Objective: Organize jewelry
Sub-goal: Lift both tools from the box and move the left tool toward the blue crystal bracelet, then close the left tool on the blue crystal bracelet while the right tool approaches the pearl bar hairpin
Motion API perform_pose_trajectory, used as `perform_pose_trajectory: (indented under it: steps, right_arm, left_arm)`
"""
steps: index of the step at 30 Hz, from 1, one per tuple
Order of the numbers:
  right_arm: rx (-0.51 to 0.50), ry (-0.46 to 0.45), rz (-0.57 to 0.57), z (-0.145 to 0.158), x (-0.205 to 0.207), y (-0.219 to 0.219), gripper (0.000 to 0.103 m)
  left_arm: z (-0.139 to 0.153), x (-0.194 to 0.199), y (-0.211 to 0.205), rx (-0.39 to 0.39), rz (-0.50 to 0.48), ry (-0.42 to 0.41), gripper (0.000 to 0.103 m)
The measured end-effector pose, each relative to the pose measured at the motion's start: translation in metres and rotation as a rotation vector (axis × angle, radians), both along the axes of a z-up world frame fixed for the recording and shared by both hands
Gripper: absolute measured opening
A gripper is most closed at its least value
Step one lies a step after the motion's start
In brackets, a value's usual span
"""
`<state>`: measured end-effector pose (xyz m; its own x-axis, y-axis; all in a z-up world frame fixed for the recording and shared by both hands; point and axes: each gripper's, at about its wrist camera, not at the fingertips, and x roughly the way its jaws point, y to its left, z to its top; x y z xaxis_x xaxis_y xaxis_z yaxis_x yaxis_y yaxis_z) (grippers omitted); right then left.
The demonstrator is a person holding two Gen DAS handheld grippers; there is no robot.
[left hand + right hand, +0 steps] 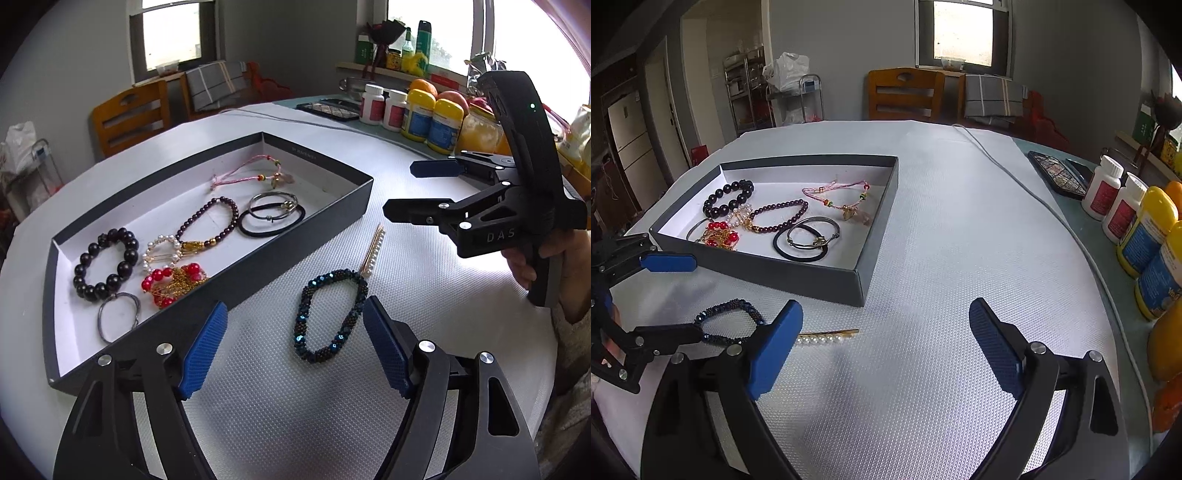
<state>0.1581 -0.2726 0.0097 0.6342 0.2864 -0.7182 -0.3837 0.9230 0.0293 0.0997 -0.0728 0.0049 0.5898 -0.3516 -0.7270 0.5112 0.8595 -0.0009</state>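
Hard to read in both views: the tangle of red beads and gold chain (173,284) in the tray's near corner, one piece or several. Partly hidden in the right wrist view: the blue beaded bracelet (729,322), overlapped by fingers of both tools. Cut off at the right edge of that view: bottles and fruit.

Dark shallow tray (295,221) with a white floor, on the white textured worktop (942,258). Inside, counted: one black bead bracelet (107,264), one small pearl ring-shaped piece (162,251), one maroon bead bracelet (208,223), one black hair tie (271,221), one thin metal bangle (273,203) lying over the hair tie, one grey wire hoop (118,317), one pink cord bracelet (251,173), plus the red-and-gold tangle.

Outside the tray, on the worktop: the blue beaded bracelet (330,314) and one pearl hair clip (375,251), its near end right at the bracelet's far end.

Left tool (293,349) spread wide, low over the worktop, fingers either side of the blue bracelet, pinching nothing. Right tool (886,349) spread wide too, empty, above bare worktop.
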Motion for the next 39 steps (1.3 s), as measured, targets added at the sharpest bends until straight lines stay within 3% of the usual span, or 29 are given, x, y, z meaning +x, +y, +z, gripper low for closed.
perform_pose_trajectory:
  steps: [6, 11, 13, 17, 21, 28, 33, 39]
  right_arm:
    - [-0.023, 0.018, 0.019, -0.003, -0.001, 0.004, 0.090]
    - [-0.043, 0.023, 0.044, -0.005, -0.004, 0.008, 0.090]
    - [-0.047, 0.027, 0.056, -0.006, -0.005, 0.010, 0.090]
    - [-0.036, 0.042, 0.075, -0.007, -0.006, 0.012, 0.090]
    - [-0.031, 0.080, 0.115, -0.012, -0.009, 0.019, 0.090]
    - [-0.040, 0.123, 0.161, -0.017, -0.018, 0.041, 0.089]
    - [-0.060, 0.139, 0.118, -0.020, -0.018, 0.047, 0.079]
    - [-0.064, 0.143, 0.103, -0.022, -0.019, 0.058, 0.074]
  left_arm:
    - [-0.004, 0.005, 0.001, -0.014, 0.002, 0.033, 0.060]
    - [-0.009, 0.009, -0.004, 0.008, -0.013, 0.070, 0.036]
    - [-0.010, 0.010, -0.004, 0.006, -0.010, 0.076, 0.032]
    - [-0.010, 0.005, -0.008, 0.041, -0.018, 0.060, 0.007]
    - [-0.007, -0.002, -0.004, 0.073, 0.003, 0.025, 0.007]
    - [0.005, -0.012, 0.024, -0.024, 0.074, 0.015, 0.007]
    - [0.006, -0.013, 0.048, -0.070, 0.125, 0.022, 0.007]
    - [0.002, -0.011, 0.047, -0.065, 0.110, 0.037, 0.007]
